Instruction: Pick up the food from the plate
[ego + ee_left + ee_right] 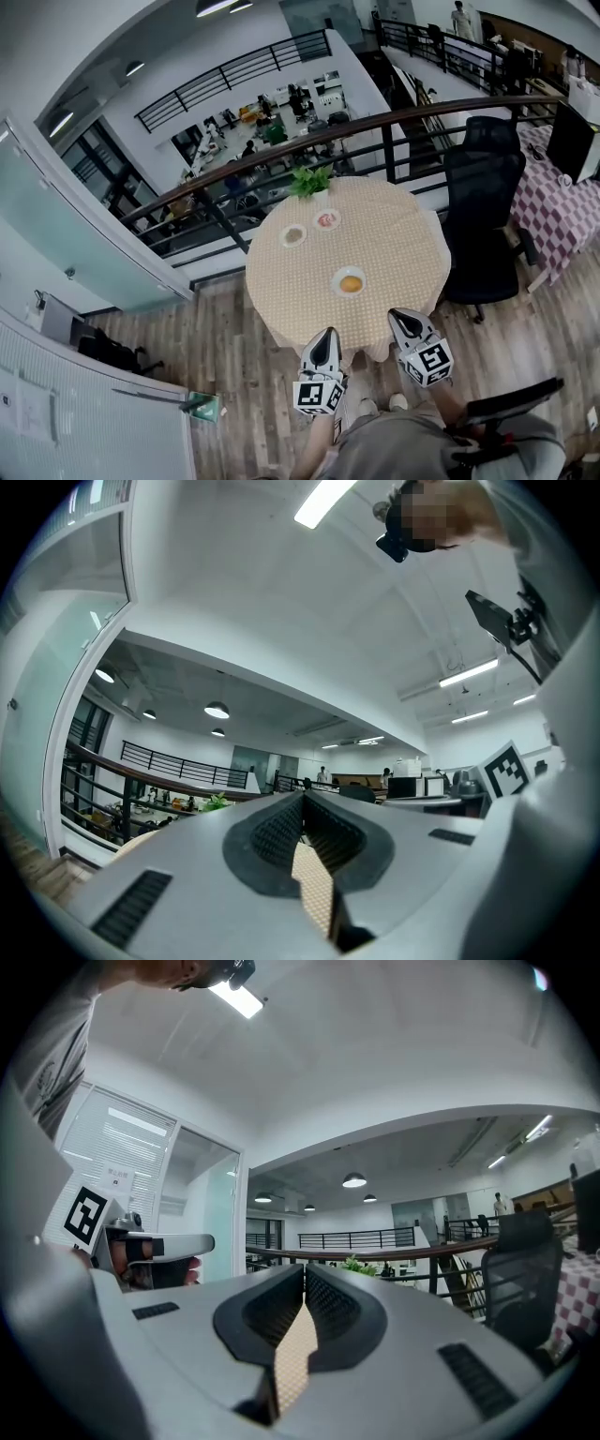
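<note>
Food [351, 284] sits on its plate [337, 280] ahead of the jaws; left gripper [325, 336] and right gripper [401, 319] both closed on nothing, pickup not begun

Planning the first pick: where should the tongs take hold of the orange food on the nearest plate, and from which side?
Grip the orange food across its middle, from above: it looks a rounded lump lying in the plate, whose rim would likely hinder a sideways approach. The right tongs are shut and must open first.
</note>
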`<state>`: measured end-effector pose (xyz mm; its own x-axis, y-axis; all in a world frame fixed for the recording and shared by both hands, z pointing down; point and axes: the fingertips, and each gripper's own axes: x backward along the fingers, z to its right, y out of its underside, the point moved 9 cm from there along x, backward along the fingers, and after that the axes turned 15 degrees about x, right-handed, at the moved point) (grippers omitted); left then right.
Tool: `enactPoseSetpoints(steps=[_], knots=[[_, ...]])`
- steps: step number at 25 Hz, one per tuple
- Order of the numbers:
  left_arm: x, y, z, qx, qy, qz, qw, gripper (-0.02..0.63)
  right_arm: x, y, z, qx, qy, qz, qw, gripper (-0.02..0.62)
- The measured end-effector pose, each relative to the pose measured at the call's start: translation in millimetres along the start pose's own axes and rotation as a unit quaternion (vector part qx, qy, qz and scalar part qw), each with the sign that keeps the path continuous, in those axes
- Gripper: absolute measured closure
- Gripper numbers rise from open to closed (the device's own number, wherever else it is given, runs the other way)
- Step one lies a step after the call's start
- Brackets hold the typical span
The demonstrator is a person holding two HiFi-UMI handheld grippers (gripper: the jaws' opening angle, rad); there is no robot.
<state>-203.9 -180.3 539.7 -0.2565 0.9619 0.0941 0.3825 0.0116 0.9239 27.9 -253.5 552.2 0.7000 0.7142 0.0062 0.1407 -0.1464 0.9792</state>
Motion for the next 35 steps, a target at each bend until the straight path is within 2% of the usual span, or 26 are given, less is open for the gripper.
enactPoseSetpoints(steps=[6,7,8,9,12,19,25,29,35], knots=[[-1.6,-2.0,-13.7,0.004,0.002,0.0,1.0,0.597,-13.8,-0.4,-4.2,0.013,-0.005,-0.01,1.0,0.57],[-1.9,-2.0,-16.1,0.004,0.003,0.0,1.0,0.596,-17.6,-0.6,-3.9,0.018,-0.004,-0.014,1.0,0.508],[-2.7,-2.0,-17.7,0.004,0.003,0.001,1.0,0.596,-20.6,-1.5,-2.1,0.022,0.001,-0.016,1.0,0.392],[-4.0,-1.9,-18.5,0.005,0.003,0.002,1.0,0.595,-22.4,-3.3,1.0,0.028,0.009,-0.015,0.999,0.335],[-8.0,0.4,-19.9,0.009,0.001,0.001,1.0,0.597,-24.5,-6.5,11.0,0.049,0.025,-0.014,0.998,0.279],[-10.1,-3.9,-30.4,0.012,-0.007,0.006,0.9999,0.596,-42.5,-3.7,16.3,0.061,0.0,-0.042,0.997,0.278],[-7.0,-3.2,-39.5,0.019,-0.019,0.011,0.9996,0.595,-73.6,0.2,15.4,0.102,-0.046,-0.095,0.989,0.278],[-4.5,-3.7,-45.0,0.023,-0.028,0.016,0.9992,0.595,-99.8,21.6,11.0,0.135,-0.09,-0.15,0.975,0.278],[-0.2,-4.3,-55.3,0.025,-0.043,0.02,0.9986,0.597,-143.6,54.8,5.2,0.188,-0.141,-0.225,0.946,0.278]])
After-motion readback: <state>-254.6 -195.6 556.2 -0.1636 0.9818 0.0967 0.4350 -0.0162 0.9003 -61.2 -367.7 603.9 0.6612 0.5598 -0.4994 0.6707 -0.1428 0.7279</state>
